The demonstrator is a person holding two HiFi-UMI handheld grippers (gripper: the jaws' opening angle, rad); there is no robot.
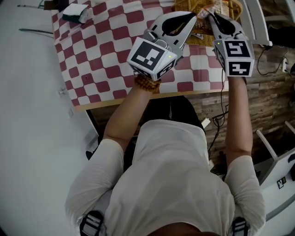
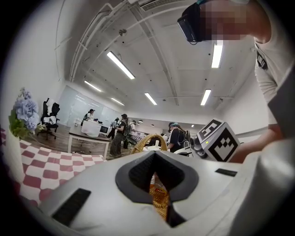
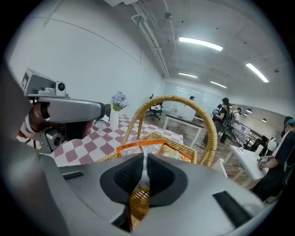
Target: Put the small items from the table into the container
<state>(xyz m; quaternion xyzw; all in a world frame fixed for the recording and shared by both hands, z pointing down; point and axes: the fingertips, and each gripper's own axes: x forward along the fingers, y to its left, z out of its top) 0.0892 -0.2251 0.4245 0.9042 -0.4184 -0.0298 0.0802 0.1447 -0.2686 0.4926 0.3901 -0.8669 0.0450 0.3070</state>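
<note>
A wicker basket [image 1: 184, 7] with a tall handle [image 3: 161, 99] stands at the far edge of the red-and-white checked cloth [image 1: 101, 50]. Several snack packets lie in it. My right gripper [image 1: 211, 14] hangs over the basket, its jaws [image 3: 145, 161] shut on the thin white edge of an orange-bordered snack packet [image 3: 138, 148] that rests on top of the basket's load. My left gripper [image 1: 194, 17] is just left of it, pointing level at the basket [image 2: 143, 140], with its tips [image 2: 154, 159] shut together on nothing.
A small white and dark item [image 1: 76, 13] lies on the cloth's far left corner. A white table [image 1: 27, 92] adjoins on the left. A vase of flowers [image 3: 119, 101] stands beyond the basket. Cables and white furniture [image 1: 272, 152] are on the right. People stand far behind.
</note>
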